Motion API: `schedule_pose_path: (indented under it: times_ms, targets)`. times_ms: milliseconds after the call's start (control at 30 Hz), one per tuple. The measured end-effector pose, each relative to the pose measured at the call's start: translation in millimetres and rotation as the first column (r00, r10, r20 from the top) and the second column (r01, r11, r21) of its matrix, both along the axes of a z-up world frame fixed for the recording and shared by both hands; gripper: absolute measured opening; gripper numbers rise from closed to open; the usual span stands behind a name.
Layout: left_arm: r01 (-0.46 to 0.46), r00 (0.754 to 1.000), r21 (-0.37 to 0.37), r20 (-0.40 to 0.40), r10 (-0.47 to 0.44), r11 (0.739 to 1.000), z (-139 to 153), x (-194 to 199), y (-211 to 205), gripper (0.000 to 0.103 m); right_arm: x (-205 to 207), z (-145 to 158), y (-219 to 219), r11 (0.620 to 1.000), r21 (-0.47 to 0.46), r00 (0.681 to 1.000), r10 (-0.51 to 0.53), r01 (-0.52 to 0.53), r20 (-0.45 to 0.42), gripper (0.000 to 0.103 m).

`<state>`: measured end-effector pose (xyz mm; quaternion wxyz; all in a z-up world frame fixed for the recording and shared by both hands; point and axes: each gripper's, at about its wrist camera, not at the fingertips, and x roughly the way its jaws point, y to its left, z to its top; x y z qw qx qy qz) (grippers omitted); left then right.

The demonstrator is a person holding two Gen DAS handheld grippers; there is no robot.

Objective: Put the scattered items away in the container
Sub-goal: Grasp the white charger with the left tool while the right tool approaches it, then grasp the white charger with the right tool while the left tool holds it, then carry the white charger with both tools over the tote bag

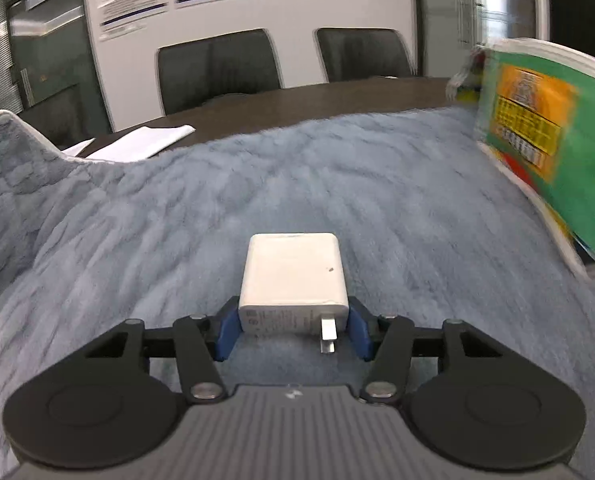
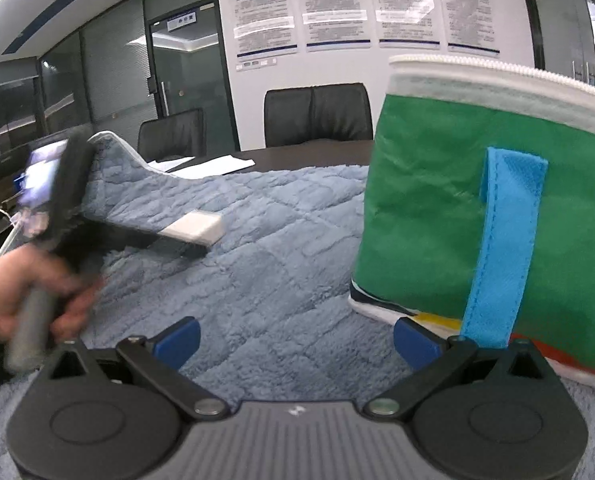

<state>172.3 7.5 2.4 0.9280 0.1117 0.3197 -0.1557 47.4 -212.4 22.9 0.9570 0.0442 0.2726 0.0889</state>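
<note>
White plastic catches the eye first: a small square charger lies between the blue pads of the left gripper, prongs pointing back toward the camera. The pads sit against its two sides, so the jaws appear closed on it at a middling width. From the right wrist view, the charger looks lifted just clear of the blue-grey fleece blanket, though blur makes that uncertain. The step in hand seems to be picking up the charger. Next, it likely needs carrying over to the green fabric bag, which stands on the blanket well off to the left gripper's right, and lowering through its white zippered top. The right gripper has wide, empty jaws, just beside the bag's lower corner and blue strap.
</note>
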Motion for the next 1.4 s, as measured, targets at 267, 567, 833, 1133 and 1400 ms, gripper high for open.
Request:
schedule_pose_path:
  times_ms: [267,567,833,1133,1400]
  targets:
    - [0.324,0.946,-0.075,0.040,-0.322,0.943,3.6,-126.6,42.7,0.055,-8.1,3.9,10.3,0.980,-0.009,0.980,0.199,-0.199,0.000,0.103]
    - [0.662,0.749,-0.001,0.019,-0.662,0.749,-4.9,-175.9,63.3,0.062,-61.4,26.8,26.8,0.573,-0.263,0.596,0.803,-0.776,-0.010,0.098]
    - [0.688,0.725,-0.018,-0.003,-0.689,0.725,-9.7,-167.3,65.3,0.068,-49.9,21.7,87.3,0.170,-0.429,0.307,0.912,-0.887,-0.273,0.076]
    - [0.714,0.700,0.013,0.015,-0.714,0.700,-4.8,-168.6,62.5,0.055,-43.4,22.8,113.7,-0.003,-0.350,0.157,0.890,-0.937,-0.428,0.062]
    - [0.849,0.477,0.229,0.060,-0.877,0.477,52.7,-155.1,-19.4,0.055,-76.8,71.3,48.6,0.135,-0.472,0.326,0.878,-0.871,-0.350,0.059]
